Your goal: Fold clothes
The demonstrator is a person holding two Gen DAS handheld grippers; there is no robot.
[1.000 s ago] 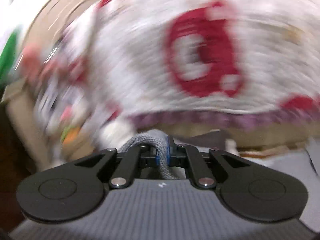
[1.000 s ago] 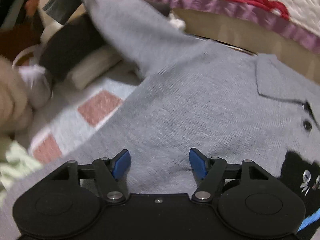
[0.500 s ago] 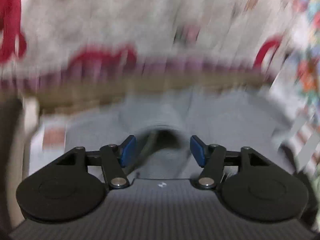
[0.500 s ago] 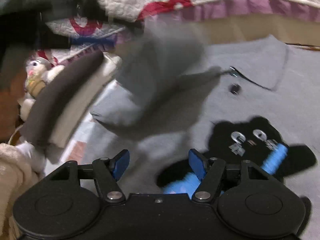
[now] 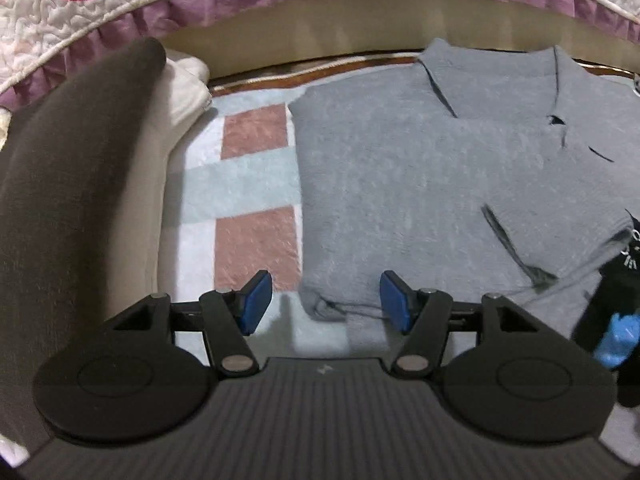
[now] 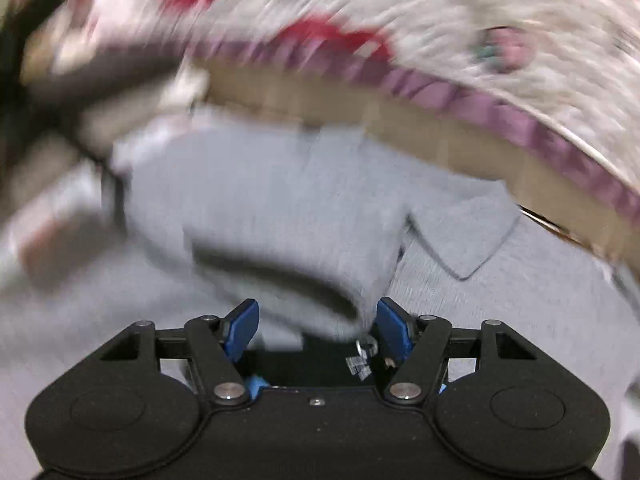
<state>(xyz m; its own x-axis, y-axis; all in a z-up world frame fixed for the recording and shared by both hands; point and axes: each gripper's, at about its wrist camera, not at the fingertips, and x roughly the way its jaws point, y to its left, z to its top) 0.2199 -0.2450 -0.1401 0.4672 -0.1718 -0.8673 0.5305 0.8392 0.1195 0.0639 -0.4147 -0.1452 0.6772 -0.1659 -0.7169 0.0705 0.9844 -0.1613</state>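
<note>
- A grey polo sweater [image 5: 400, 184] lies flat on a checked blanket [image 5: 240, 184] of pale blue, white and dusty pink squares, filling the centre and right of the left wrist view, with its collar [image 5: 492, 76] toward the top of the frame.
- One sleeve [image 5: 512, 240] is folded across the chest, and its cuff ends near the right edge of the frame, beside a black patch with a blue detail [image 5: 616, 336].
- The left gripper [image 5: 326, 300] hovers low in the frame with its blue pads wide apart and nothing between them; the sweater's lower left corner sits just beyond the gap.
- A dark and cream folded bundle [image 5: 72, 184] runs down the left side of that view.
- A quilted cover with a purple frill [image 5: 224, 0] hangs along the top.
- The right wrist view is blurred. The right gripper [image 6: 316, 320] has its jaws spread wide, holding nothing, over the sweater's chest, and the folded sleeve's cuff [image 6: 280, 280] lies just ahead of its tips, the collar at centre right.
</note>
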